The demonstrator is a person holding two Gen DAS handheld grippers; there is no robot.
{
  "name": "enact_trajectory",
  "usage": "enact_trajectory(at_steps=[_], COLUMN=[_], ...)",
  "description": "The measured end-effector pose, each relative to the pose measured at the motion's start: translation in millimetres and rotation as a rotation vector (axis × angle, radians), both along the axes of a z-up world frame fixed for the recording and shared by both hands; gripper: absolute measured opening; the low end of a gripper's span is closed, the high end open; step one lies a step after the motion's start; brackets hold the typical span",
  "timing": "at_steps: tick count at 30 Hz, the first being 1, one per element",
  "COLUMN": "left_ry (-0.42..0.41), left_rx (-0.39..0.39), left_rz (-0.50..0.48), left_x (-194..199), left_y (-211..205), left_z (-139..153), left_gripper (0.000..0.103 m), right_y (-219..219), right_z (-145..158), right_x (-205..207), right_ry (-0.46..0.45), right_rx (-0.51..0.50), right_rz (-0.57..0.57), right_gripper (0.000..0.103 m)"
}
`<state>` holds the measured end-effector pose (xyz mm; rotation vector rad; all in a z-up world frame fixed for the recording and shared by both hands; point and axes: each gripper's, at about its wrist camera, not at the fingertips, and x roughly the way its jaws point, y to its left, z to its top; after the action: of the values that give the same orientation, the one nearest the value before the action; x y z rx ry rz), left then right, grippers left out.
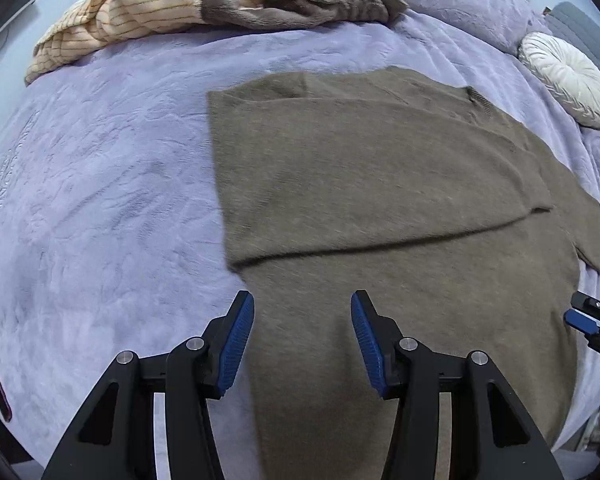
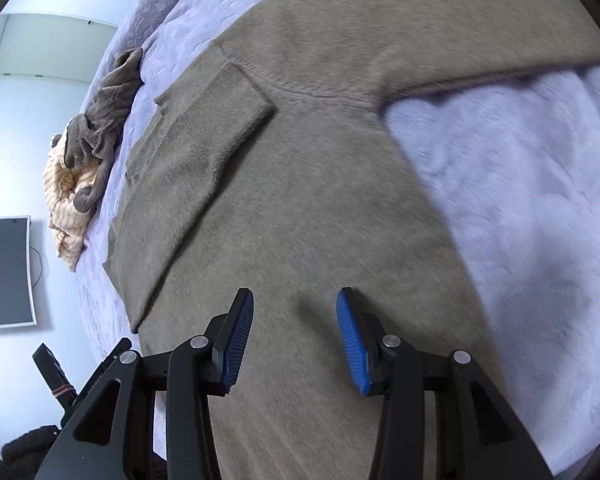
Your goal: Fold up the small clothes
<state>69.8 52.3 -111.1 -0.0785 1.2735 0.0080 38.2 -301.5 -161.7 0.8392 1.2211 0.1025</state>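
Both claws spread, nothing pinched: left claw point(image 1: 302, 312) and right claw point(image 2: 295, 308) hover over the sweater point(image 1: 380, 184). Sweater lies partly folded on the bed point(image 1: 100, 200).

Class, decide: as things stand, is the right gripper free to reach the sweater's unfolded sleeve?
Probably yes. The right gripper hangs open over the sweater, and the sleeve lies flat on the blanket with nothing between.

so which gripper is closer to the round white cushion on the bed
Right, as far as these views show. In the left wrist view the right gripper sits on the same side as the round white cushion. The left gripper hovers over the brown sweater, further across the bed.
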Motion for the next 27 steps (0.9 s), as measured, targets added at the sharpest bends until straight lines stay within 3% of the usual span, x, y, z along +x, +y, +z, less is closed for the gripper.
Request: enact_trajectory(at_steps=[4,5,6,7,18,19,20,23,27], left_ry=[0.035,0.047,0.05,0.038,0.059,0.071,0.078,0.109,0.161], left_rx=[-0.052,-0.057,-0.057,-0.051,-0.074,-0.075,-0.075,-0.07,-0.072], left_rz=[-0.057,-0.068,-0.075,-0.077,-0.14,-0.142,-0.144,-0.154,-0.156], left_x=[-10.4,-11.7,-13.3,-16.1,-14.3,-13.2,-12.4,-10.8,-6.5], left_y=[-49.5,-60.1,-71.1,-81.6,-160.6,-166.1,-171.4,-185.2,-196.9], left_z=[0.8,0.5,1.1,3.4,2.7,1.0,-0.1,-5.3,-17.2], left_gripper=[0.055,0.064,0.087,0.094,0.096,0.103,0.102,0.103,0.103], right_y=[-15.0,-19.7,-24.7,-27.9,-93.6,-101.8,-111.5,-131.3,-156.2], right_z=[0.7,0.7,0.7,0.6,-5.3,-5.5,-5.4,-6.2,0.0], right_x=[-15.6,-20.3,-24.9,-27.9,-63.0,-64.8,-67.0,-70.1,-75.7], right_ry=[0.006,0.007,0.007,0.006,-0.03,-0.044,-0.066,-0.11,-0.19], right_rx=[0.017,0.023,0.031,0.038,0.141,0.158,0.185,0.249,0.216], right_rz=[-0.026,-0.034,-0.044,-0.05,-0.173,-0.184,-0.2,-0.222,-0.283], right_gripper=[0.048,0.05,0.051,0.052,0.067,0.078,0.088,0.092,0.103])
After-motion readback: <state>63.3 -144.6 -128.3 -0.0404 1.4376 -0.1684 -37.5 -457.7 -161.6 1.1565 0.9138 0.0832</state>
